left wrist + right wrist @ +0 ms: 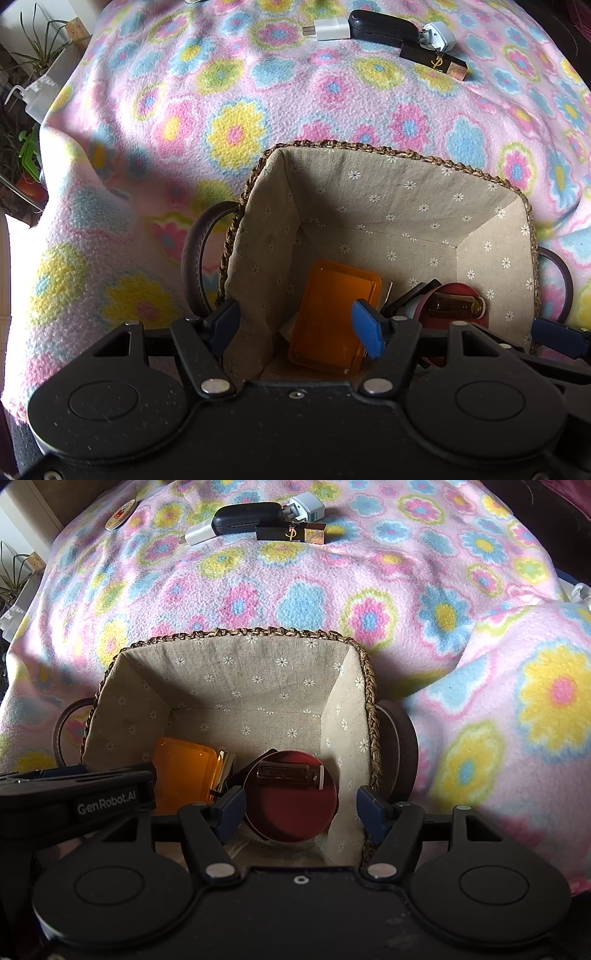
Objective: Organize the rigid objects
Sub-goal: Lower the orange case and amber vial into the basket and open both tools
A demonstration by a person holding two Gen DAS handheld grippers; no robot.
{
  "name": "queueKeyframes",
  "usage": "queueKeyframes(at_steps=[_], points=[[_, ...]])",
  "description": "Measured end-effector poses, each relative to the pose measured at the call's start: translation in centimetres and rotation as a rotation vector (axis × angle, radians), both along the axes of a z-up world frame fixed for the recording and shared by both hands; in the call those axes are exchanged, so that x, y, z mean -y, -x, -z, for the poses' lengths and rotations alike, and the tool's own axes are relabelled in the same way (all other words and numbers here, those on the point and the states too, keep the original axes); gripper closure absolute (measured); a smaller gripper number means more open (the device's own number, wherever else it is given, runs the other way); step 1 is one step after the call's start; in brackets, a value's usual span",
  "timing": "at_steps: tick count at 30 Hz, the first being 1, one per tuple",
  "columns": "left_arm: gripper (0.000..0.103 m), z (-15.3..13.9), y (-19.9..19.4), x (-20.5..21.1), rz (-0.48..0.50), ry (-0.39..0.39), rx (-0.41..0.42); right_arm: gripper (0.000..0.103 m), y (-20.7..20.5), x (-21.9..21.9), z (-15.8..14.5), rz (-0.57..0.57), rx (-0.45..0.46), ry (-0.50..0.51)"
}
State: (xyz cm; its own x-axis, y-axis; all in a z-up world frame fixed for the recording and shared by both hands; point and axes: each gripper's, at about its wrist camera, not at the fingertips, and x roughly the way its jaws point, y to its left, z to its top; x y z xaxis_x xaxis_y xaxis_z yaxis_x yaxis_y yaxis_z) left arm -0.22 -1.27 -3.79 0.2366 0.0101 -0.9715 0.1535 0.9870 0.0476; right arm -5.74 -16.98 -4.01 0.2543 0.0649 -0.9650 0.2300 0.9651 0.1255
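A woven basket (388, 151) (236, 633) with flowered lining sits on the flowered blanket. Inside lie an orange translucent box (332, 314) (184, 775), a round red tin (291, 812) (476, 319) and a small brown vial (456, 306) (288, 773) on the tin. My left gripper (299, 326) is open and empty above the orange box. My right gripper (301, 808) is open and empty above the red tin. Far back on the blanket lie a black case (384, 26) (247, 515), a black-gold lipstick box (434, 62) (291, 533), and two white chargers (328, 29) (439, 37) (199, 533) (306, 506).
A round badge (120, 515) lies at the blanket's far left. Plants (33, 51) and a white spray bottle (37, 99) stand beyond the left edge. The basket has leather side handles (197, 258) (400, 749). The left gripper's body (74, 801) shows beside my right one.
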Motion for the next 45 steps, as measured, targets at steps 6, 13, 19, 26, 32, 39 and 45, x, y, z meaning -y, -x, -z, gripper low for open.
queueKeyframes(at_steps=[6,13,19,26,32,39,45], points=[[0.04,0.01,0.02,0.0,0.0,0.0,-0.001,0.036,0.0,-0.01,-0.01,-0.002,0.001,-0.001],[0.04,0.01,0.02,0.03,0.0,0.001,-0.001,0.036,0.01,0.01,-0.01,-0.002,0.001,-0.001],[0.04,0.05,0.01,-0.07,-0.005,0.006,-0.004,0.036,0.03,0.04,-0.02,-0.002,0.001,-0.001],[0.04,0.05,0.03,-0.08,-0.011,0.011,-0.006,0.035,0.05,0.14,-0.04,-0.001,0.002,-0.002],[0.04,0.06,0.02,-0.11,-0.011,0.011,-0.006,0.035,0.04,0.18,-0.03,-0.001,0.003,-0.003],[0.04,0.05,-0.01,-0.17,-0.011,0.012,-0.007,0.035,0.05,0.18,-0.03,-0.001,0.002,-0.003],[0.04,0.06,-0.03,-0.19,-0.011,0.012,-0.008,0.034,0.05,0.2,-0.03,-0.001,0.003,-0.003]])
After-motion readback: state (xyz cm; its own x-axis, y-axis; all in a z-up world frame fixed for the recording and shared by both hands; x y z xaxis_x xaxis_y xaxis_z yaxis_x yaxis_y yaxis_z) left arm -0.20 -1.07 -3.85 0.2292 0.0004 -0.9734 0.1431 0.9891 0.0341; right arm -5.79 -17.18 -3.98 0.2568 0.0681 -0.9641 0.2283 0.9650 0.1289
